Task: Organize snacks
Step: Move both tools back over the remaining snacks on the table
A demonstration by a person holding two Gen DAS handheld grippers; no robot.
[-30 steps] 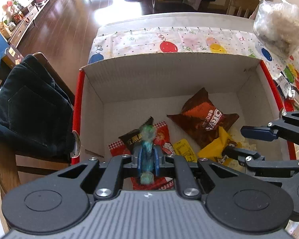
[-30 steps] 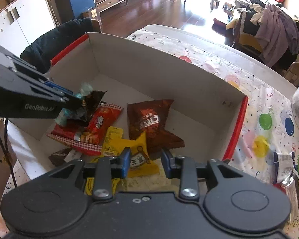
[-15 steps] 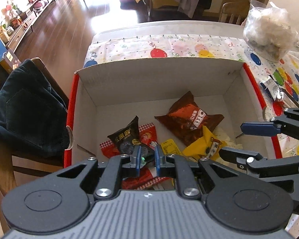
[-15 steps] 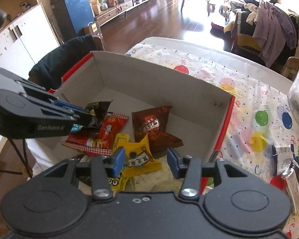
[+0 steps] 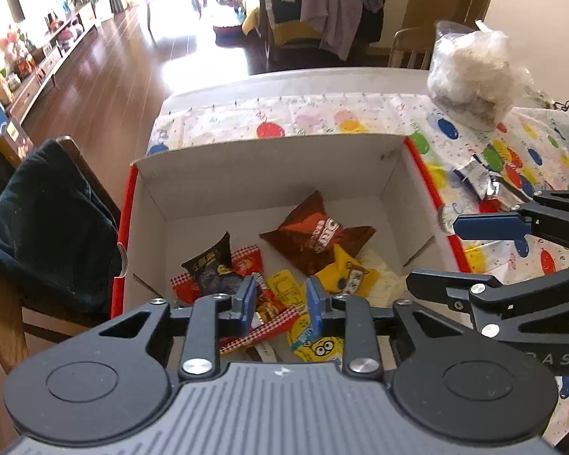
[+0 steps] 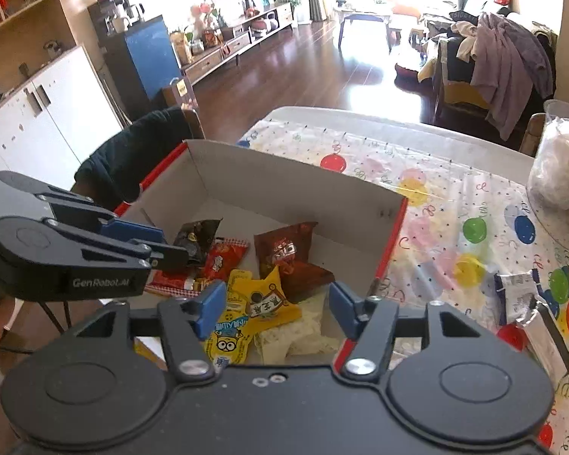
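My left gripper has just been opening, nothing between its jaws, right gripper likewise, both above the snacks lying in the cardboard box. Next I'd lift both straight clear of the box wall before going for the wrapper on the tablecloth. Right cam shows that wrapper better; left cam shows the box's left wall.

Left gripper hanging over cardboard box, jaws just been opening, nothing between them. Snack packets lying inside: brown packet, black packet, yellow packet. Right gripper reaching in from right, jaws parted.
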